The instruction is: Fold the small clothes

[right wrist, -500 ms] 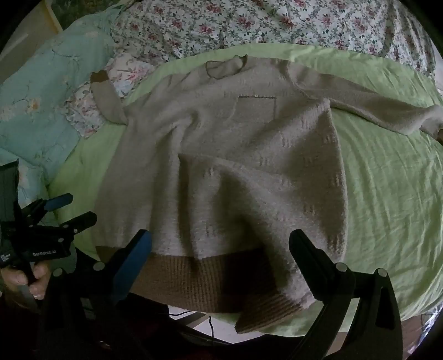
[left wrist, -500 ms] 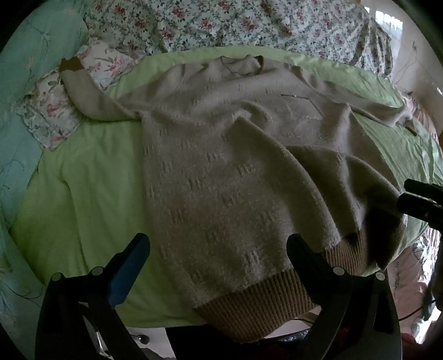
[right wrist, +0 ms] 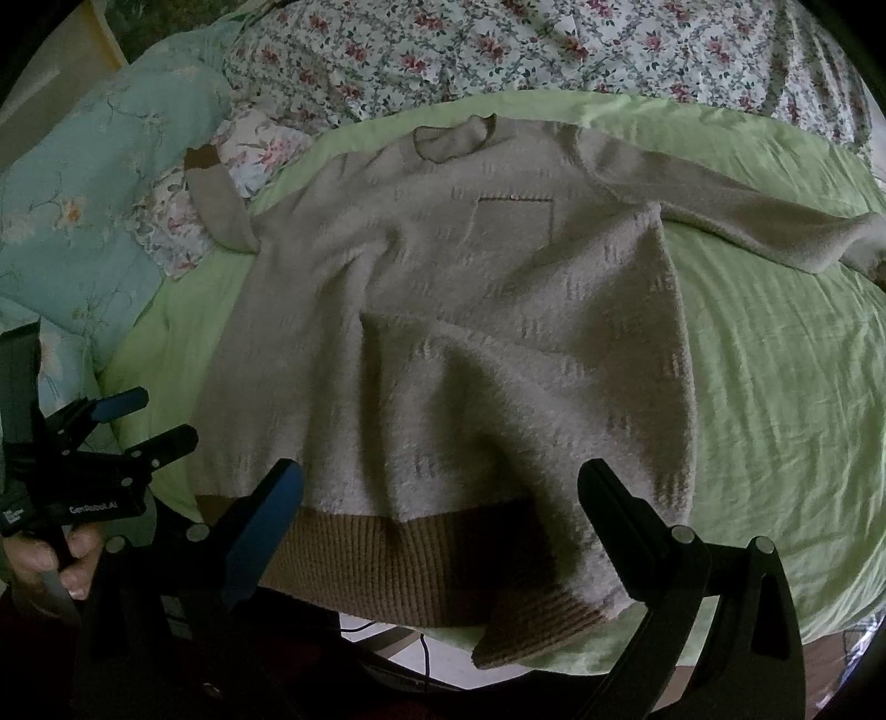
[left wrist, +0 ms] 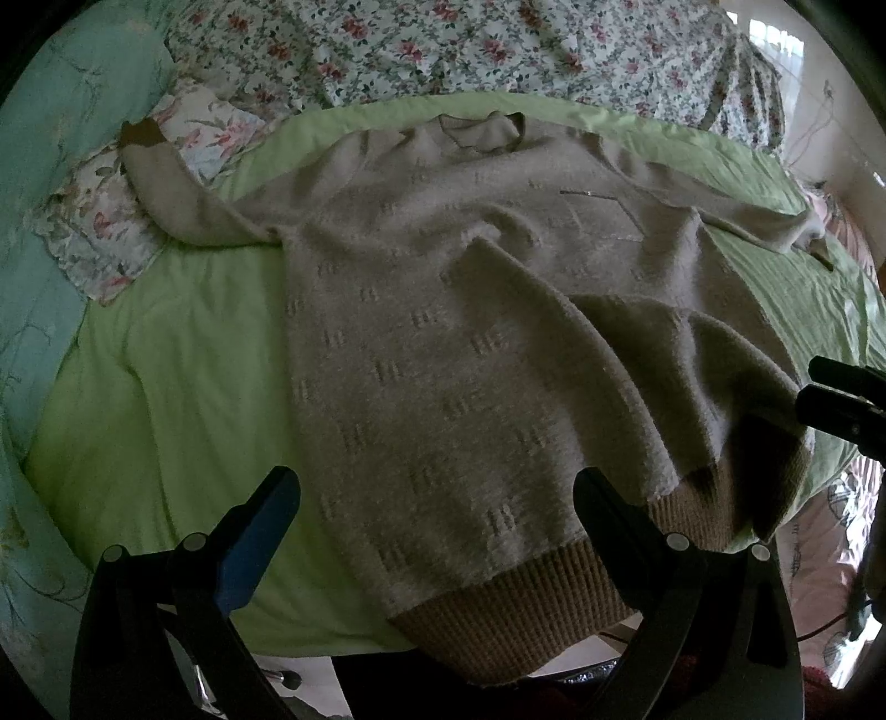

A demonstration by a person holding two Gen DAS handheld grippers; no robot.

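A beige knit sweater [left wrist: 443, 332] with a brown ribbed hem lies face up on a green sheet [left wrist: 183, 387], collar at the far end, sleeves spread out to both sides. Its lower right part is rumpled into folds. It also shows in the right wrist view [right wrist: 470, 332], with a chest pocket. My left gripper [left wrist: 437, 498] is open and empty above the hem at the near bed edge. It also shows in the right wrist view [right wrist: 141, 421], held by a hand. My right gripper [right wrist: 440, 493] is open and empty over the hem. Its fingers [left wrist: 841, 399] show at the right edge of the left wrist view.
A floral quilt [left wrist: 498, 50] lies bunched at the far side of the bed. A teal floral cover [right wrist: 83, 221] and a small floral pillow [left wrist: 105, 232] lie at the left, under the left sleeve. The hem hangs over the near bed edge.
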